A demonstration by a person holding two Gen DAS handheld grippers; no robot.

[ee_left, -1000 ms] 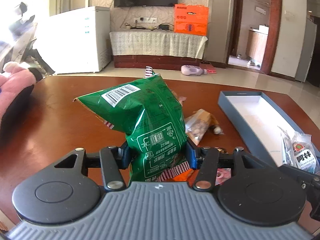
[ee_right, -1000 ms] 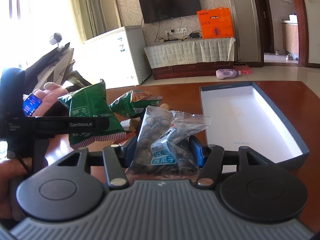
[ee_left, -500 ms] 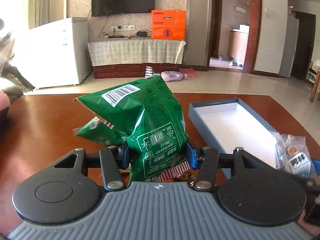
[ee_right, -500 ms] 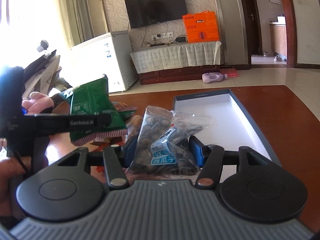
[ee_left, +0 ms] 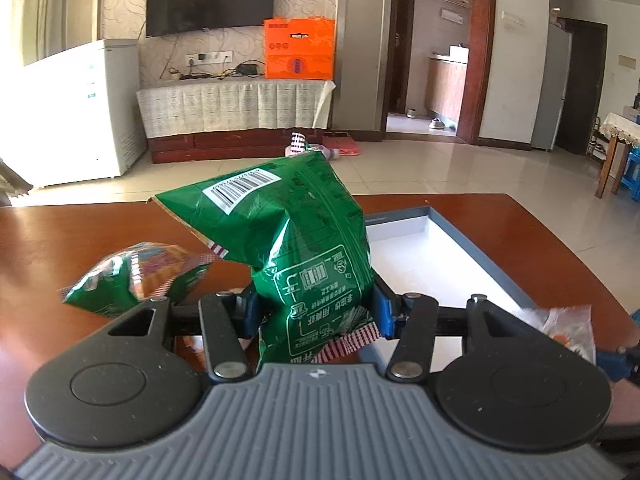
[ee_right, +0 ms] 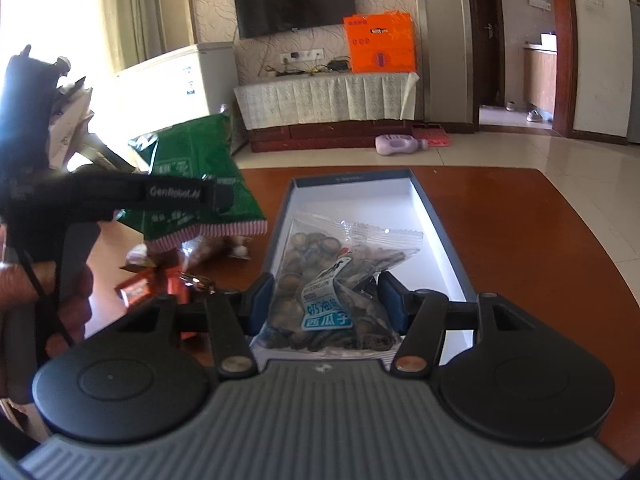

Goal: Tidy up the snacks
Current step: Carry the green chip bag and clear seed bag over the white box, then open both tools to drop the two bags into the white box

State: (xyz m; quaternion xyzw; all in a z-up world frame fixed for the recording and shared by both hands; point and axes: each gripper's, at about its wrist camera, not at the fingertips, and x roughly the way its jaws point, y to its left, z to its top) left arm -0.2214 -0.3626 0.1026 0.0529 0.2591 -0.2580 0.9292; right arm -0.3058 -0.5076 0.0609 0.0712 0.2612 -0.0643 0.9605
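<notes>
Both hands are loaded and both are closing on the box (ee_right: 438, 236) now. The left gripper (ee_left: 314, 312) is clamped on the green bag (ee_left: 292, 236), pads biting the crumpled lower half, bag standing up out of the jaws. A second ago the box sat well off to its right; now the bag's right edge overlaps the box's near-left corner in that view. So the left hand has swung across the table (ee_left: 80, 232) toward the box, grip unchanged.

The right gripper (ee_right: 326, 306) is clamped on the seed packet (ee_right: 336, 280), a clear pouch of dark seeds with a blue label. A second ago that packet hung left of the box; now it sits squarely in front of the box's white floor, lined up with the long axis. Whether it is above the floor or already touching I can't tell from here.

Left of the box, a few snacks lie on the wood: a second green pack (ee_left: 140, 276), blurred, a red packet (ee_right: 138, 288), and a brownish pouch (ee_right: 218, 248) close beside the box wall. From the right side, the left gripper and its bag hang above that pile, just beside the box's left wall.

What it means: two items look about ready for dropping in. The packet is nearer; the bag, I'd judge, needs more travel over the wall. The loose ones are still to collect.
</notes>
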